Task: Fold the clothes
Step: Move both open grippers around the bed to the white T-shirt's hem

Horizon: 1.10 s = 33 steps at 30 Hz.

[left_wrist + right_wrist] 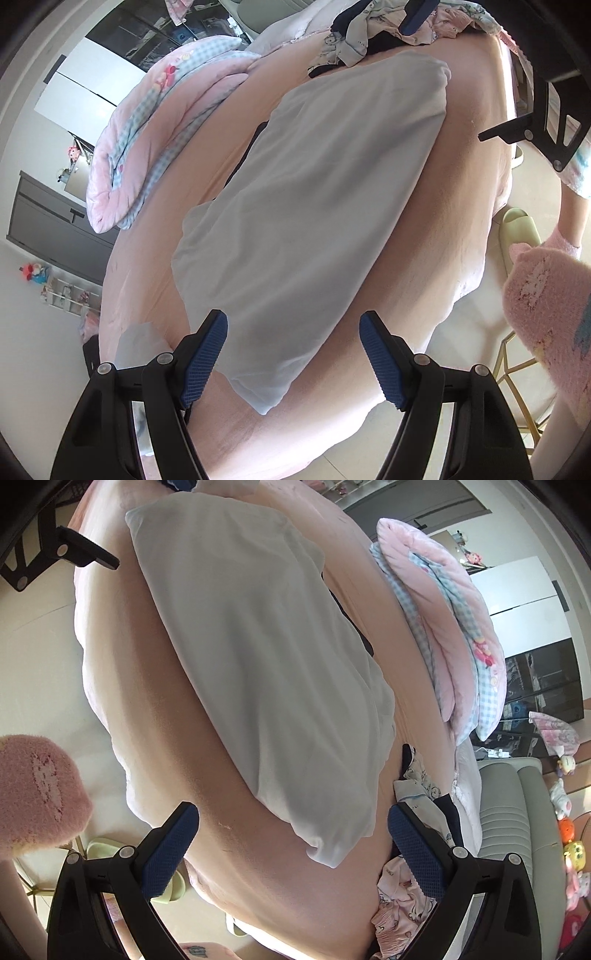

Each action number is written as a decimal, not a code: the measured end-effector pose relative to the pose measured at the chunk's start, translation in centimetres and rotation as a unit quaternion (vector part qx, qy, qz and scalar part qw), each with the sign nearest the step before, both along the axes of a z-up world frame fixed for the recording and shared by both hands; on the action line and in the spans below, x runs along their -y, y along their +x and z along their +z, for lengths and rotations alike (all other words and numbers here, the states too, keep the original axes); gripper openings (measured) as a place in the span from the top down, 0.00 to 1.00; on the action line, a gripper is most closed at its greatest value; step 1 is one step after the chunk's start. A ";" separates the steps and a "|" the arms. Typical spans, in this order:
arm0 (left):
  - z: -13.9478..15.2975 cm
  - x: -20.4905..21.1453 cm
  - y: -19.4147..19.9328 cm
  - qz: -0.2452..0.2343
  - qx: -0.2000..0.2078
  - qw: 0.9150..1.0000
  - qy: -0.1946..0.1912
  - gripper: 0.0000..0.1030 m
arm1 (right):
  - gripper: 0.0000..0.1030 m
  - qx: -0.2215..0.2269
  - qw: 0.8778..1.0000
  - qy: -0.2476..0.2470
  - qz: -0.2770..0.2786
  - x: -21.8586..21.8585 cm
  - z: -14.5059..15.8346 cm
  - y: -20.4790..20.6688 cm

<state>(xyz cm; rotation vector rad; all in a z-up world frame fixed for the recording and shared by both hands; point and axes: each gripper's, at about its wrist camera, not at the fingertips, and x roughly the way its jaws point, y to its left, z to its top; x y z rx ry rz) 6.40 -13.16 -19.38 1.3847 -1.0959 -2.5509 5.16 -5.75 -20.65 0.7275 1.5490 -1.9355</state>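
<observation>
Left claw (293,360) wide, empty, right claw (293,843) wide, empty, above pale garment (314,192) on bed (476,166)

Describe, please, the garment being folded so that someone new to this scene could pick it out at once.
Start from the bed with the pink sheet. Along its middle lies a long pale blue garment, spread flat between the open left gripper and the open right gripper. Unlike the crumpled patterned clothes pile and the pink checked quilt nearby, it is plain and smooth.

Pink quilt (147,122) on bed (476,206); green slipper (517,230).
</observation>
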 end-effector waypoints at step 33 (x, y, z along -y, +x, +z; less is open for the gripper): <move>-3.2 -1.1 -1.6 -0.056 -0.021 0.984 -0.167 0.83 | 0.01 -0.150 0.983 0.048 0.097 1.8 -2.2 3.5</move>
